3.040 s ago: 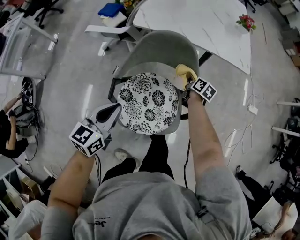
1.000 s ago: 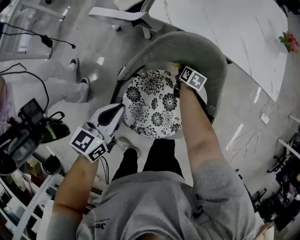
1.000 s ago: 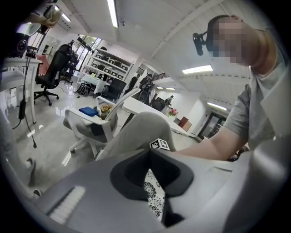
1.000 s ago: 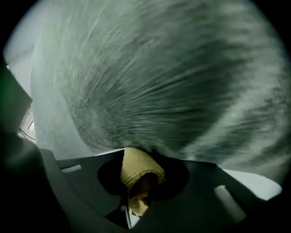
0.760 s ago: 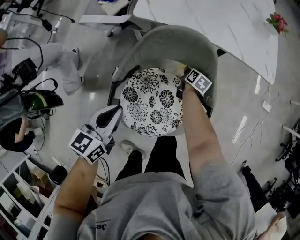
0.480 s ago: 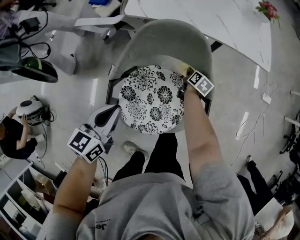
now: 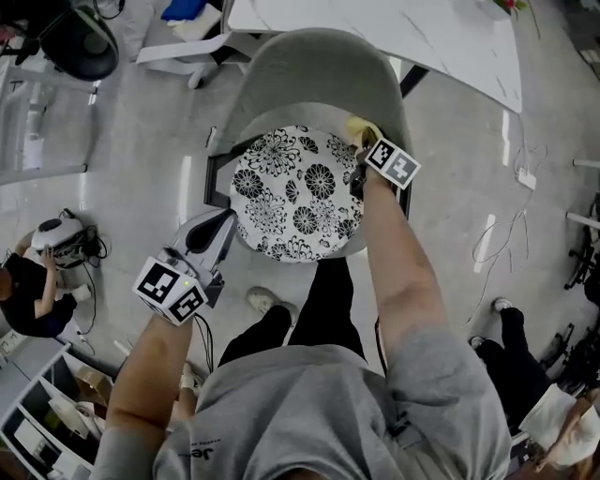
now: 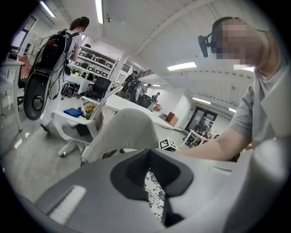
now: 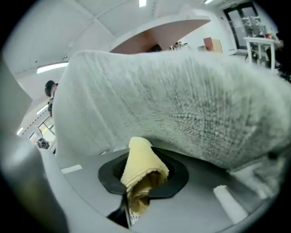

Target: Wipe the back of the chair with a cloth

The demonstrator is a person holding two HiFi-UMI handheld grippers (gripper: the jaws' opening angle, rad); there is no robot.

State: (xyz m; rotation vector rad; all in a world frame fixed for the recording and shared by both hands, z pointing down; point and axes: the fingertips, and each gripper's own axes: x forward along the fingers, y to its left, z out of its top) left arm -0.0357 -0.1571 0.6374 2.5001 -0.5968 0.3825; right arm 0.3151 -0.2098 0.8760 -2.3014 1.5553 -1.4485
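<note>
Against grey fuzzy chair back [image 9: 191,104]: rolled yellow cloth [image 9: 143,169] pinched in right hand-held gripper [image 9: 127,204].

In the head view the cloth [image 7: 359,128] mostly hides behind the right hand-held gripper [image 7: 364,150]; the top edge cuts the worktop [image 7: 375,28].

Grey chair [image 7: 309,70] on glossy floor [image 7: 141,131]

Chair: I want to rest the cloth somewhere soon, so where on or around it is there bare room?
The patterned seat is bare between the left gripper and the right gripper. The near part of the white table behind the backrest is bare too. It is crowded at the seat's rear right, where the cloth sits close to the backrest.
</note>
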